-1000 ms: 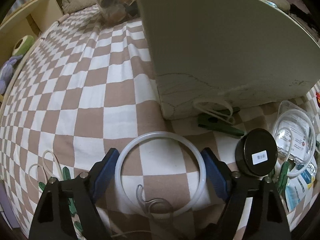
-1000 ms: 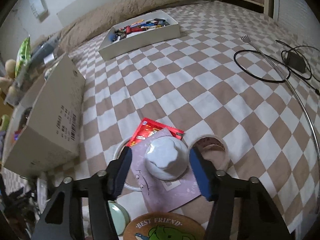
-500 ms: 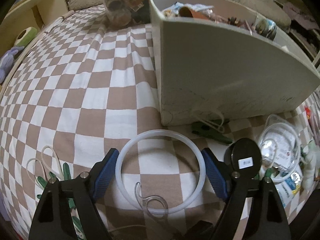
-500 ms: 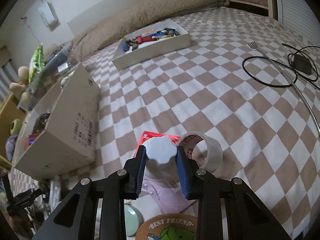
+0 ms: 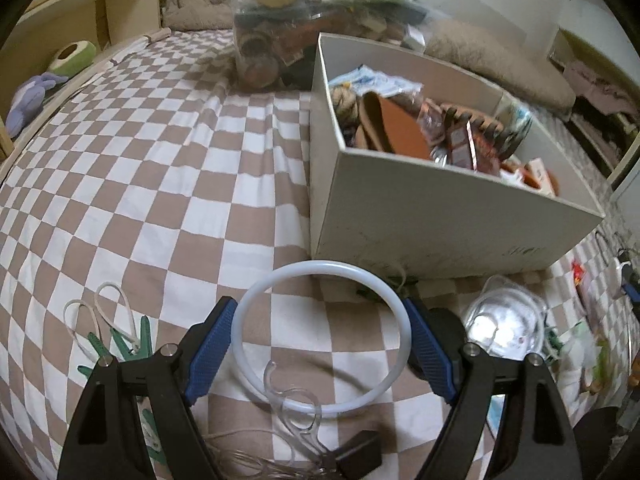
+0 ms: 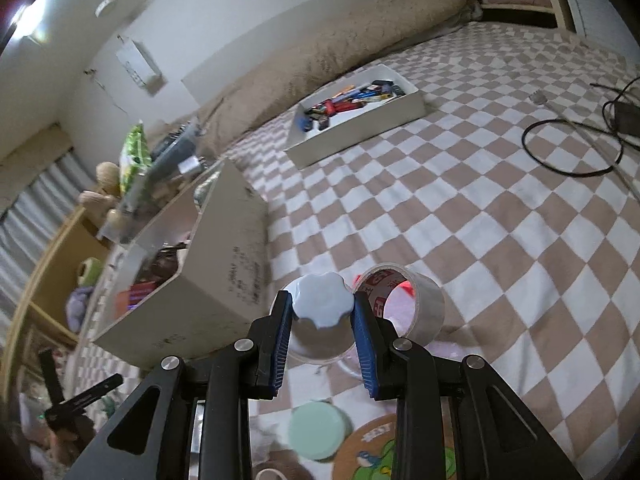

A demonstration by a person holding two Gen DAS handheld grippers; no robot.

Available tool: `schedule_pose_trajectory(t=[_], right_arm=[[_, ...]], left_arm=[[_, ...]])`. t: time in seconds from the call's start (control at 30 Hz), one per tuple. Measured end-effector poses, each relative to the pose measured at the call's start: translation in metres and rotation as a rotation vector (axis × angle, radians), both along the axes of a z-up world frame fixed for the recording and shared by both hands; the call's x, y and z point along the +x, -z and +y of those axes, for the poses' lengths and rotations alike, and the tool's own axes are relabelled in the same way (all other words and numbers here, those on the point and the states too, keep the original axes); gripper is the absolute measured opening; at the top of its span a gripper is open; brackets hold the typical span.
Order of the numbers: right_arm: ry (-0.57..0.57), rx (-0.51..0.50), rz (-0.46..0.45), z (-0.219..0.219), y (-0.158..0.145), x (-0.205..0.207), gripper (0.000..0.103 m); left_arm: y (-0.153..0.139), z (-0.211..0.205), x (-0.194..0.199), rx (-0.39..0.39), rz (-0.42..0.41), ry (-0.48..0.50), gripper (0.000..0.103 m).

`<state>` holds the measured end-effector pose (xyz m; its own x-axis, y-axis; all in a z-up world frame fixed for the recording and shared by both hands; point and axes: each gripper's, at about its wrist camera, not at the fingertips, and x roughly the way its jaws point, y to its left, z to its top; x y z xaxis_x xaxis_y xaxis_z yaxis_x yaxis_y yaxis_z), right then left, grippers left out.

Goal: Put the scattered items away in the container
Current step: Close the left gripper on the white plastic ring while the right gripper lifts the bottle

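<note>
Both grippers loaded beside the box

My left gripper point(image 5: 320, 344), jaws wide, clamped the white ring point(image 5: 322, 338) by its sides above the checked bedspread point(image 5: 160, 184), just near of the cardboard box point(image 5: 440, 216). My right gripper point(image 6: 322, 318), jaws just closed, pinched the scalloped blue-grey lid point(image 6: 322, 306), the box at its left.

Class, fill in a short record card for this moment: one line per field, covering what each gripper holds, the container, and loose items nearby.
left gripper: closed on white ring
right gripper: closed on a container with a blue-grey scalloped lid
box: open, already holding items
loose beside right gripper: tape roll, mint round lid
surface: checked bedcover
</note>
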<state>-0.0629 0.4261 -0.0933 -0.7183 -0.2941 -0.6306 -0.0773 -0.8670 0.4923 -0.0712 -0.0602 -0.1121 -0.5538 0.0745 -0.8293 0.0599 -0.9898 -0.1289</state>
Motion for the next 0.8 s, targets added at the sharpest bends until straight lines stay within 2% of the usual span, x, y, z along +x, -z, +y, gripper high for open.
schedule_pose_trajectory(t=[0.23, 0.4, 0.6, 0.63, 0.7, 0.73, 0.8], right_arm=[[-0.038, -0.054, 0.007, -0.005, -0.001, 0.004, 0.031], [-0.087, -0.007, -0.068, -0.019, 0.008, -0.004, 0.031], [-0.18, 0.078, -0.201, -0.045, 0.028, -0.015, 0.032], [-0.183, 0.088, -0.204, -0.047, 0.028, -0.015, 0.034], [-0.171, 0.107, -0.186, -0.045, 0.024, -0.013, 0.06], [-0.16, 0.111, -0.166, -0.043, 0.021, -0.01, 0.065], [-0.149, 0.092, -0.119, -0.038, 0.013, -0.004, 0.066]], left_arm=[[-0.016, 0.002, 0.008, 0.045, 0.059, -0.001, 0.084], [-0.022, 0.005, 0.014, 0.065, 0.082, 0.008, 0.084], [-0.027, 0.007, 0.018, 0.081, 0.104, 0.017, 0.084], [-0.028, 0.007, 0.019, 0.083, 0.107, 0.021, 0.084], [-0.029, 0.008, 0.019, 0.086, 0.11, 0.024, 0.084], [-0.03, 0.008, 0.02, 0.087, 0.112, 0.025, 0.084], [-0.031, 0.009, 0.02, 0.091, 0.114, 0.029, 0.084]])
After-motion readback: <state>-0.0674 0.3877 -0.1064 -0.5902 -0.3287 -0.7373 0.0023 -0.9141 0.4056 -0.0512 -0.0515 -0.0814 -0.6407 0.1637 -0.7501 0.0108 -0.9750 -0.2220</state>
